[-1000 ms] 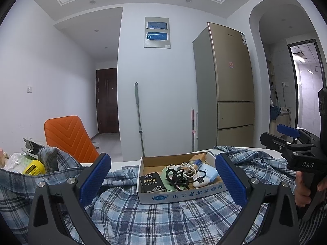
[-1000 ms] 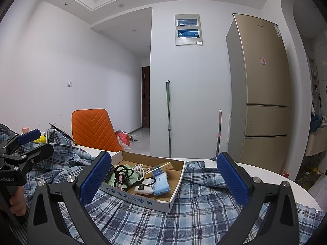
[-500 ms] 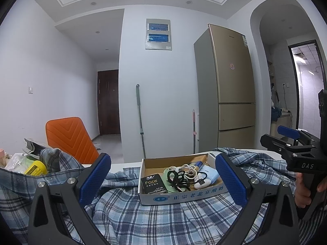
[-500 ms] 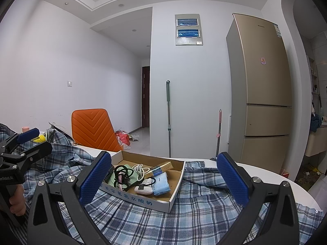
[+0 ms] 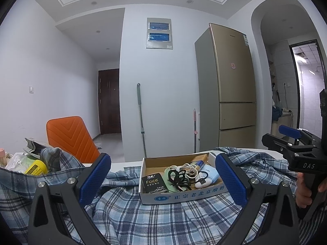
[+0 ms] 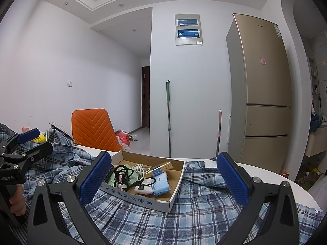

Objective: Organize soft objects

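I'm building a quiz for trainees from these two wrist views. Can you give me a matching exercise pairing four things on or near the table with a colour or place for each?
Column 1:
1. plaid shirt
2. cardboard box
3. chair
4. fridge

Column 2:
a. orange, behind the table
b. gold, against the wall
c. blue-and-white, spread over the table
d. sitting on the cloth, holding cables and small packs

Pairs: 1-c, 2-d, 3-a, 4-b

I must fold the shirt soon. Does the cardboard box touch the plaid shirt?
Touching. The right wrist view shows the cardboard box resting directly on the plaid shirt, no gap beneath.
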